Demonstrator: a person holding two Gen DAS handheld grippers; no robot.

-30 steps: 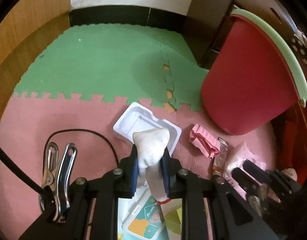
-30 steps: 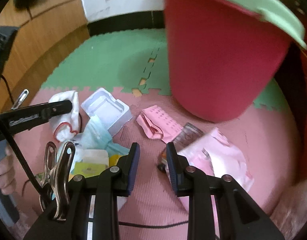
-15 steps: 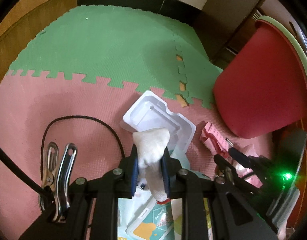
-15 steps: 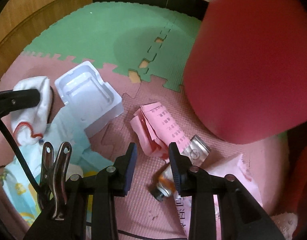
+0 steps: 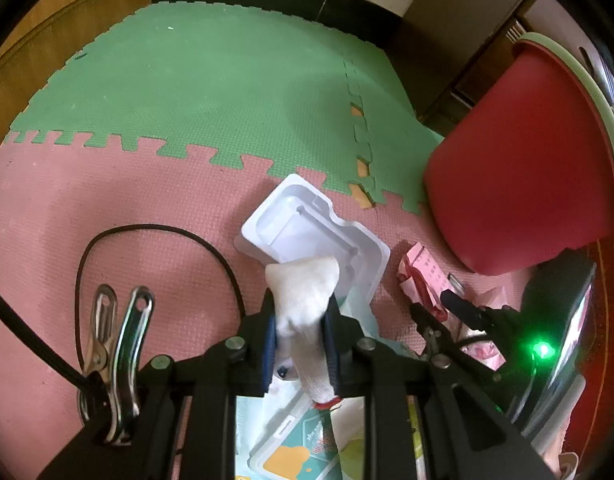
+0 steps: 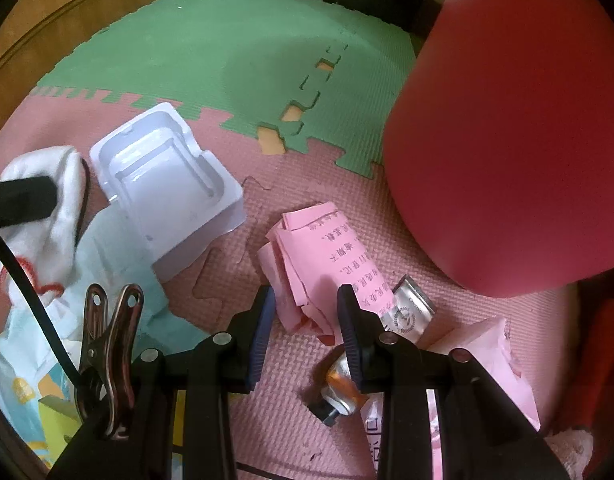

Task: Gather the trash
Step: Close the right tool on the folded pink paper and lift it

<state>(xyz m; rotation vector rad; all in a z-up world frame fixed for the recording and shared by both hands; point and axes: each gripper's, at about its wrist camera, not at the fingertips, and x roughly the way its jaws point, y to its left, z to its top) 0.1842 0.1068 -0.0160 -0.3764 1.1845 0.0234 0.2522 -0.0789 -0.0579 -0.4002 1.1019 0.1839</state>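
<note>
Left gripper (image 5: 299, 316) clamped on a white sock (image 5: 303, 296), lifted over the plastic tray (image 5: 303, 220). Right gripper (image 6: 305, 312) wide, straddling crumpled pink paper (image 6: 319, 248) on the mat; judged pickup step: lower, close. Red bin (image 6: 507, 120) at 2 o'clock, its opening cut off. Squeezed tube (image 6: 403, 312) partly hidden behind the right finger.

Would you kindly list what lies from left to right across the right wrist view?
White sock → white plastic tray → crumpled pink paper → squeezed metal tube → red bucket.
</note>
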